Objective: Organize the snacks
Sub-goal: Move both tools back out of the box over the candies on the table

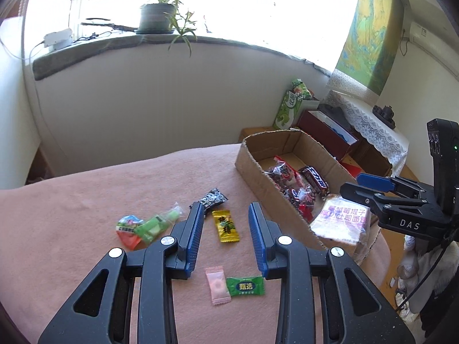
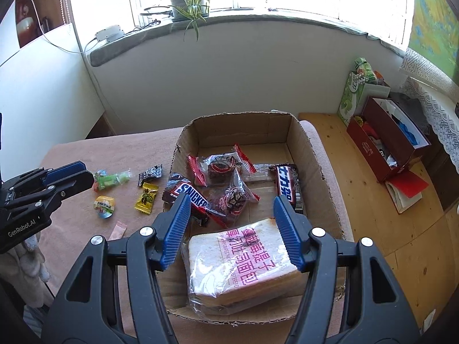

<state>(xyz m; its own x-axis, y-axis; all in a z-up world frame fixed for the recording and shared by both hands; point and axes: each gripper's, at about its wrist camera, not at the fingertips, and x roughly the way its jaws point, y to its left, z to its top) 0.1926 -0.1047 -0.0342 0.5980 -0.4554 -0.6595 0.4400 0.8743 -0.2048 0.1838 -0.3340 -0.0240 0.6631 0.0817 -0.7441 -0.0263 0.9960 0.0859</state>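
Note:
A cardboard box (image 2: 312,149) sits on the pink blanket (image 1: 86,195) and holds a wrapped toast bread pack (image 2: 243,261), Snickers bars (image 2: 189,197) and dark wrapped cakes (image 2: 223,166). My right gripper (image 2: 232,220) is open above the bread, its fingers on either side of the pack's far end, apart from it. My left gripper (image 1: 225,215) is open and empty over a yellow candy (image 1: 225,226). Near it lie a black candy (image 1: 212,197), a green packet (image 1: 155,225), a jelly cup (image 1: 127,229), a pink sachet (image 1: 217,285) and a green candy (image 1: 245,285). The box (image 1: 258,169) also shows in the left wrist view.
A wooden floor (image 2: 373,229) lies right of the blanket with a red box of items (image 2: 384,143) and a green carton (image 2: 351,94). A windowsill with a potted plant (image 2: 189,0) runs behind. The right gripper also shows in the left wrist view (image 1: 361,186).

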